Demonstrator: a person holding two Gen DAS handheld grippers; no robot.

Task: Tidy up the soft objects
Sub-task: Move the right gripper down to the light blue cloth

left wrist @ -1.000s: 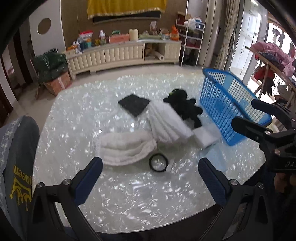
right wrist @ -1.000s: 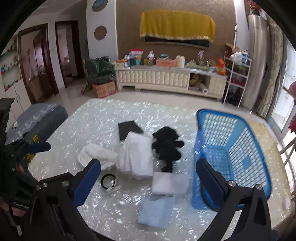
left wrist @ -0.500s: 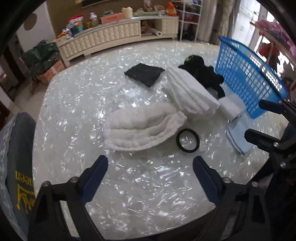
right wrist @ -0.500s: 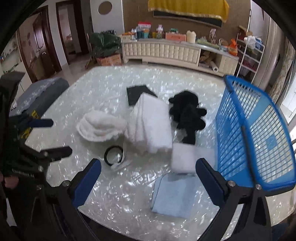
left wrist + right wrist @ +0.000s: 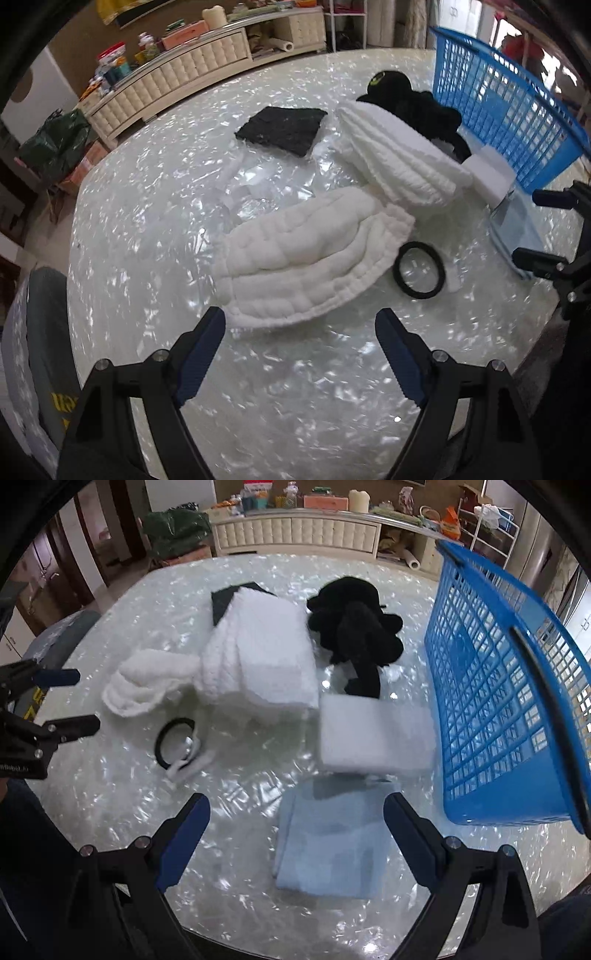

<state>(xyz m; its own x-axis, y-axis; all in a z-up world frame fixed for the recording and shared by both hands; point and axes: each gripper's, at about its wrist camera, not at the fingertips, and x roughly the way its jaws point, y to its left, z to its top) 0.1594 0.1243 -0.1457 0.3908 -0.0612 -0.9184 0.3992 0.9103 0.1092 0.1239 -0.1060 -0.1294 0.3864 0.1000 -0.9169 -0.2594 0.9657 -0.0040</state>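
While our left gripper (image 5: 299,325) is closing with nothing between its jaws, we are hovering at the curved white quilted cloth (image 5: 306,258) on the worktop (image 5: 147,221) — our right gripper (image 5: 295,812) is gaping empty over the light blue cloth (image 5: 332,849), beside the blue basket (image 5: 498,686).
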